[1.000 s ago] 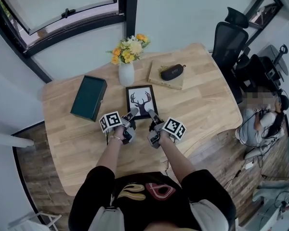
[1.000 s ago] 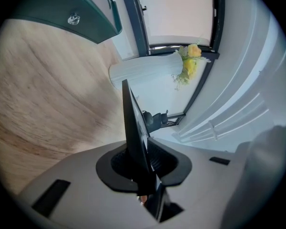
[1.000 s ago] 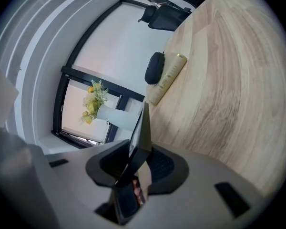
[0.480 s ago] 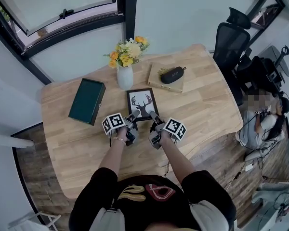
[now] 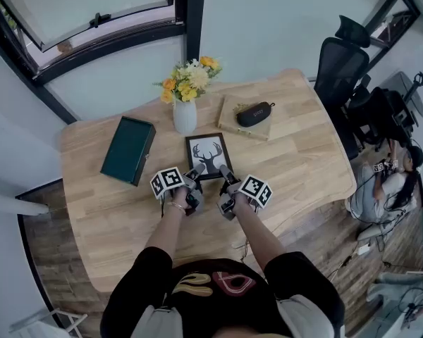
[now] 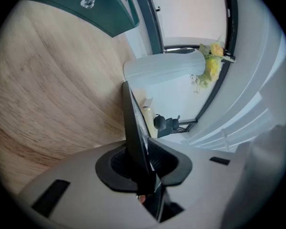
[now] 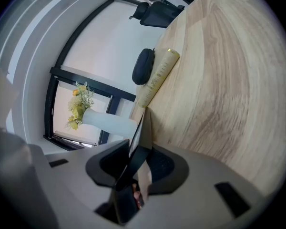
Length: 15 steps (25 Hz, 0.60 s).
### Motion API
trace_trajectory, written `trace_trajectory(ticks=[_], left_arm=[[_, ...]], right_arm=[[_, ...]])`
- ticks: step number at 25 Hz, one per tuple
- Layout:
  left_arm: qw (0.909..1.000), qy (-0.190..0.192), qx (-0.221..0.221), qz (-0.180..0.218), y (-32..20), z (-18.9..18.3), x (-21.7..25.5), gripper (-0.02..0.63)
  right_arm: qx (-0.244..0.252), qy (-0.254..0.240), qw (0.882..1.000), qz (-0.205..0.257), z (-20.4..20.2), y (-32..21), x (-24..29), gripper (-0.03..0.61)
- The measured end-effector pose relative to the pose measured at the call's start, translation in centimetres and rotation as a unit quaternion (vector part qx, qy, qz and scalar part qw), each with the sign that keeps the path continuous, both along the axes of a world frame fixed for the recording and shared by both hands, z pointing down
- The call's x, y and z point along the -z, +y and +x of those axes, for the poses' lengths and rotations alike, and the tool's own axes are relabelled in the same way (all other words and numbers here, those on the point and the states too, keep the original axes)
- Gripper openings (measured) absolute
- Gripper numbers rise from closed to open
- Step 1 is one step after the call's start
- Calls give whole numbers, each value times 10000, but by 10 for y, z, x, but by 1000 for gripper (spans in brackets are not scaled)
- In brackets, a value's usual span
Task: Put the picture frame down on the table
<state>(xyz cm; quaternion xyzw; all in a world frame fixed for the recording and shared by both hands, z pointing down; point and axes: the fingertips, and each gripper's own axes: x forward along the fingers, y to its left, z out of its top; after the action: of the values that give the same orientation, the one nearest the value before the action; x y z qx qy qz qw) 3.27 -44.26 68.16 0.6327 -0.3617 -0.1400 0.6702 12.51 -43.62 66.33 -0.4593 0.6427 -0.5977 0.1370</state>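
Your left claw [image 6: 144, 162] is closed narrow on the near edge of the picture frame [image 6: 132, 123], with its pads pressing the black moulding from both sides. Your right claw [image 7: 136, 168] grips the same edge just as thinly, further right.

In the head view the claws meet the frame at about 7 and 5 o'clock of its outline, in the middle of the wooden surface [image 5: 303, 153]. I cannot tell whether the frame's far edge touches the wood.

Only the head view shows the antlered deer print; both gripper views see the frame edge-on. A white vase [image 5: 185, 113] of yellow flowers stands just past the frame at 12 o'clock.

The left gripper view alone shows a small knob on the green box [image 6: 105, 18], at 10 o'clock. The right gripper view alone shows the black case [image 7: 143, 66] side-on, lying on a pale book [image 7: 159, 73] at 1 o'clock.
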Motion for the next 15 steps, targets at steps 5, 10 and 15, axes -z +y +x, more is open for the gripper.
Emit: trace_trajectory(ticks=[5, 10, 15], left_arm=[[9997, -73, 148, -160, -1, -7, -3, 86], [9991, -118, 265, -313, 0, -10, -9, 97], [9991, -225, 279, -242, 3, -11, -11, 115]], right_arm=[[26, 18, 10000, 4, -7, -3, -2, 119], [-8, 27, 9999, -104, -10, -2, -7, 114], [-194, -131, 9995, -200, -10, -2, -9, 102]])
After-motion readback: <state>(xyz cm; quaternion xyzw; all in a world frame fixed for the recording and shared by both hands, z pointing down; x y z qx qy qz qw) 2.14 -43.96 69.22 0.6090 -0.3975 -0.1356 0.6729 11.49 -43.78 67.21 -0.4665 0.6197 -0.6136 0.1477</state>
